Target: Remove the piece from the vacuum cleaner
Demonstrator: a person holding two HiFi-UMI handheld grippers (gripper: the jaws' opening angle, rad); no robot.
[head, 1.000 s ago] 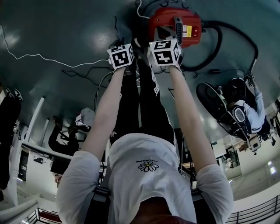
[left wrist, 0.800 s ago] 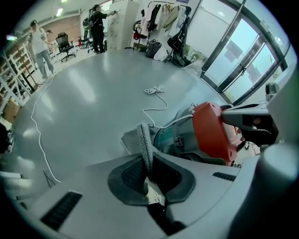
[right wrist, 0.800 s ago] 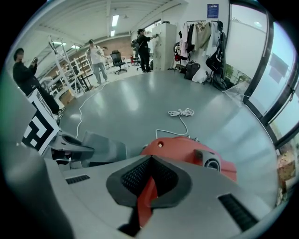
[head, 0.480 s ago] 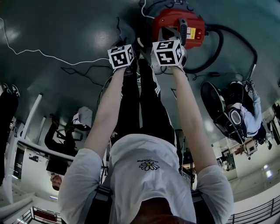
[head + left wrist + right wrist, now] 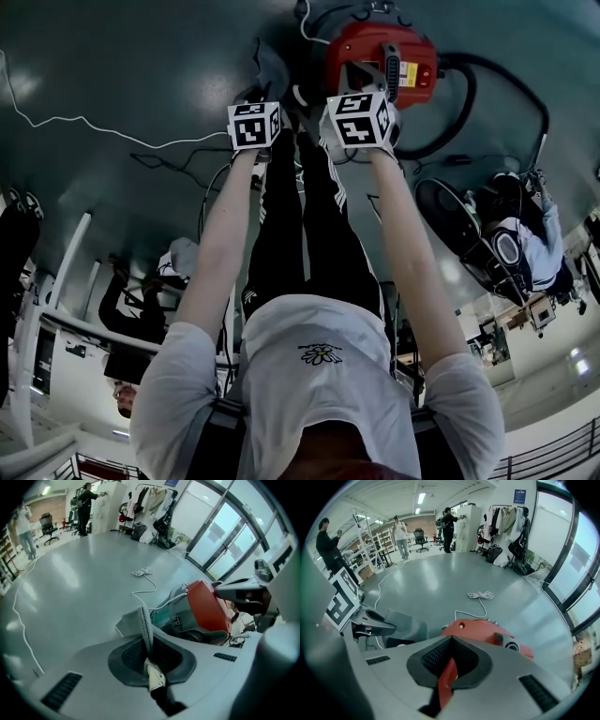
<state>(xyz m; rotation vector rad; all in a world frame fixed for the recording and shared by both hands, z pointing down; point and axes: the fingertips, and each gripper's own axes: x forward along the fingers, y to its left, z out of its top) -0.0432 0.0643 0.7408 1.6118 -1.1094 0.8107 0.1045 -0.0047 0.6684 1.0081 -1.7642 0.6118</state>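
The red vacuum cleaner stands on the floor just beyond both hands. My left gripper is shut on the edge of a grey mesh-textured piece, which rises from between its pads beside the vacuum's red body. My right gripper is shut on a thin red part of the vacuum, with the red housing right behind it. In the head view the two marker cubes sit side by side over the vacuum's near edge and hide the jaws.
A black hose loops from the vacuum to the right. A white cable and black wires trail across the grey floor on the left. A coiled white cord lies past the vacuum. A person is at the right.
The left gripper's cube has rolled a little and edged left. The right gripper has stayed put on the vacuum.
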